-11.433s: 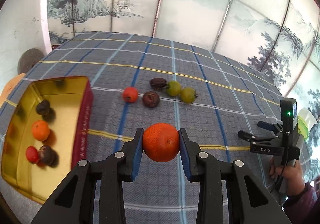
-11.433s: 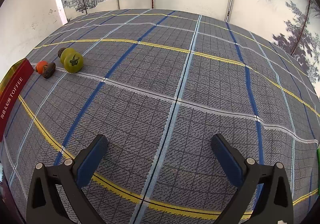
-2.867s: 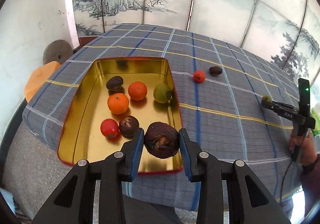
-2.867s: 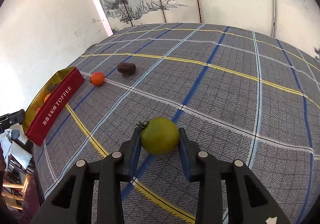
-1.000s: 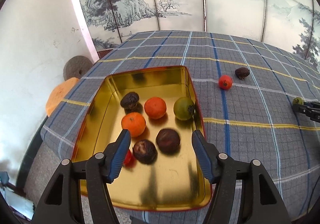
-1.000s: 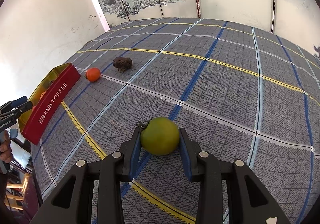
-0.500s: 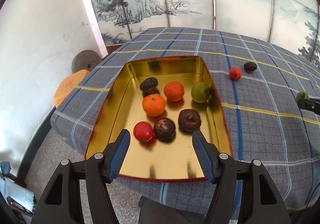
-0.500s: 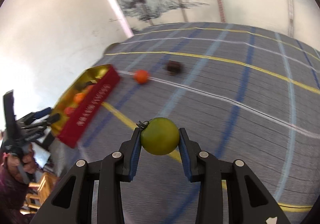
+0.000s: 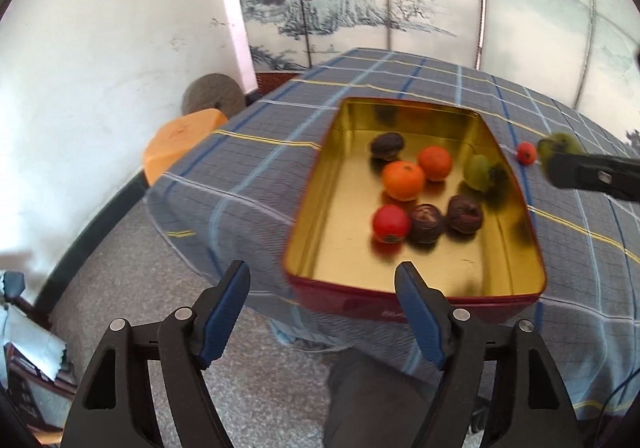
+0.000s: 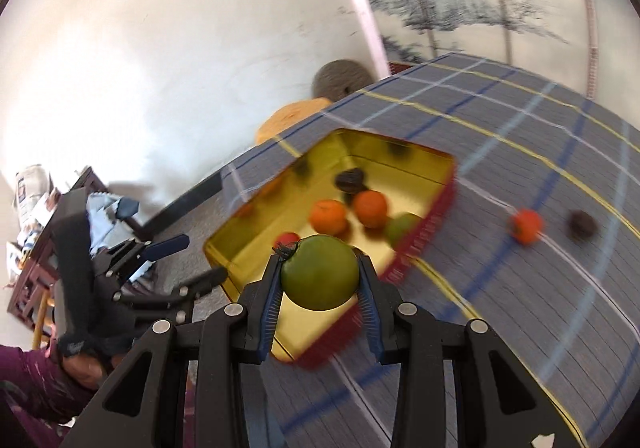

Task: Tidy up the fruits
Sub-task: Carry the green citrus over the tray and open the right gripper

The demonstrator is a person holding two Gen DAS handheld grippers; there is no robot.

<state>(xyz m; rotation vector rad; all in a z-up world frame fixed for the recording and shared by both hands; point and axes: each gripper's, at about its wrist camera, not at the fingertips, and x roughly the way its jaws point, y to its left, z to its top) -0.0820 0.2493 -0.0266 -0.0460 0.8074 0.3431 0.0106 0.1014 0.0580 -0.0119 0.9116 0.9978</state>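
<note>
Right gripper (image 10: 319, 288), clenched on green fruit (image 10: 319, 272), now arrived above tin (image 10: 224, 240); left gripper (image 9: 322, 304), released and empty, withdrawn beyond tin's near wall.

left gripper (image 9: 322, 288): jaws apart, empty, off the table edge
tin (image 9: 316, 183): gold inside, seven fruits
right gripper (image 9: 554, 161): holding green fruit (image 9: 560, 141)

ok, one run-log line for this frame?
left gripper: open, empty, off the tin's near end | right gripper: shut on green fruit, over tin | loose on cloth: red fruit, dark fruit
</note>
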